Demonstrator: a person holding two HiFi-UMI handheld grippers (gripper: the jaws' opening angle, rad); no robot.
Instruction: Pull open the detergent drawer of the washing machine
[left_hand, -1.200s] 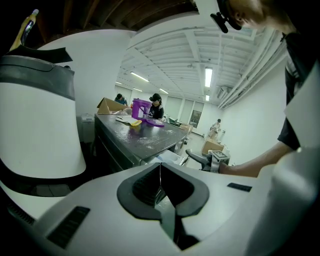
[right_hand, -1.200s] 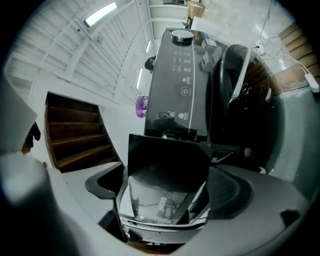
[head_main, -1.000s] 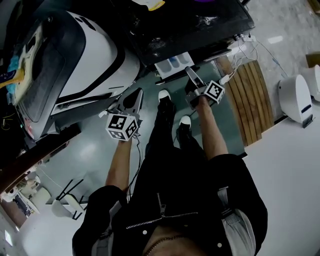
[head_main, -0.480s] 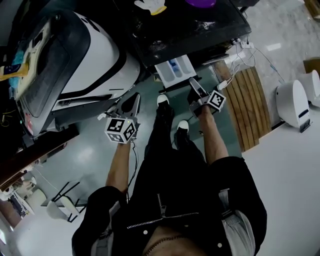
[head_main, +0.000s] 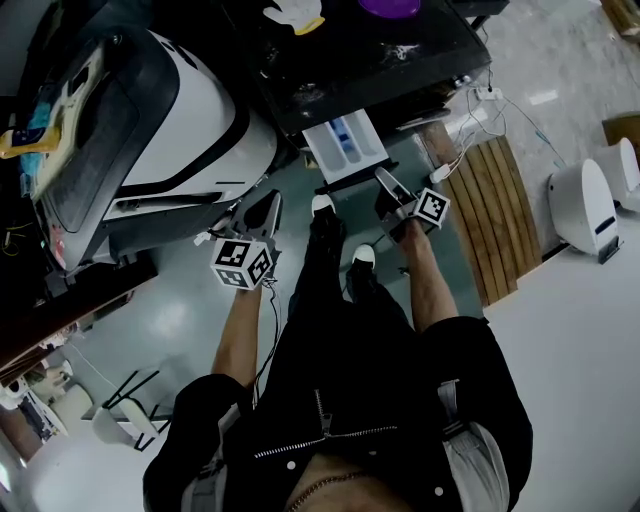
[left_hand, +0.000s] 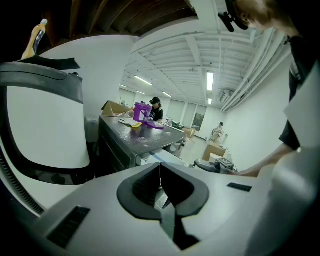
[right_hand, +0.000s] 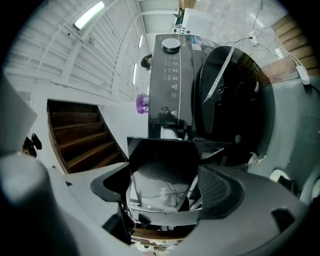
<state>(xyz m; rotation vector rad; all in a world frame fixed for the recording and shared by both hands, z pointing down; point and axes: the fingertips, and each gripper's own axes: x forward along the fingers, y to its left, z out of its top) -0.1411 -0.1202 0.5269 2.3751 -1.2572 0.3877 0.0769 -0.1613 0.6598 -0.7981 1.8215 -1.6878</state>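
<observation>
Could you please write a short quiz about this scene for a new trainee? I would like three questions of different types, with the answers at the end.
1. True or false: the detergent drawer is pushed fully into the washing machine.
2. What stands between the fingers of the right gripper? A) nothing B) the drawer's front panel C) a purple container
3. Fill in: the ____ gripper has its fingers together, with nothing between them.
Key:
1. False. The drawer stands pulled out.
2. B. The fingers are closing on it.
3. The left gripper.
</observation>
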